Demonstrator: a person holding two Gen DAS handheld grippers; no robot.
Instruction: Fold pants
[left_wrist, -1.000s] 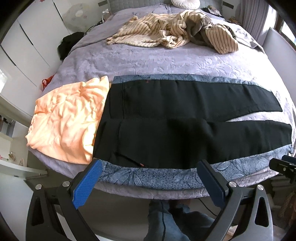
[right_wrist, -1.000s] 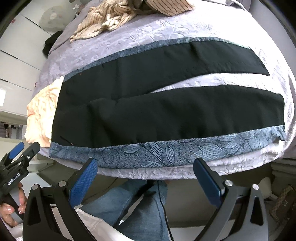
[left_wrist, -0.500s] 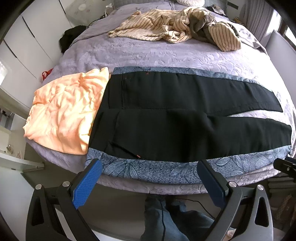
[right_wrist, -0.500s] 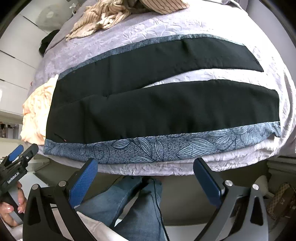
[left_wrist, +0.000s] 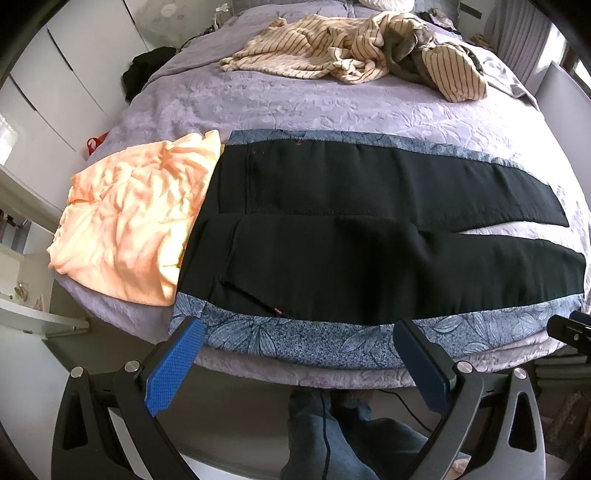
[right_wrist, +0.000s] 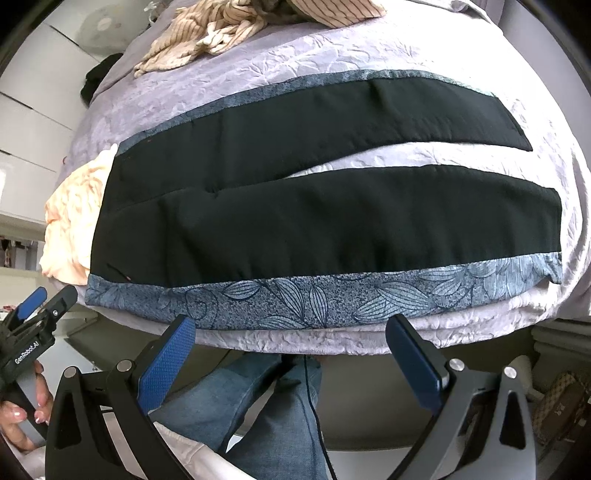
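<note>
Black pants with a blue leaf-print band along each outer side lie flat on the bed, waist at the left, both legs running right with a gap between them. They also show in the right wrist view. My left gripper is open and empty, just off the bed's near edge by the waist end. My right gripper is open and empty, off the near edge by the near leg. The left gripper shows at the left of the right wrist view.
An orange garment lies crumpled left of the waist. Striped clothes are piled at the far end of the lilac bedspread. White cabinets stand to the left. The person's jeans are below the bed edge.
Both grippers have moved slightly toward the bed, so the pants sit a little closer in both views. The pants have not moved. Both grippers stay open.
</note>
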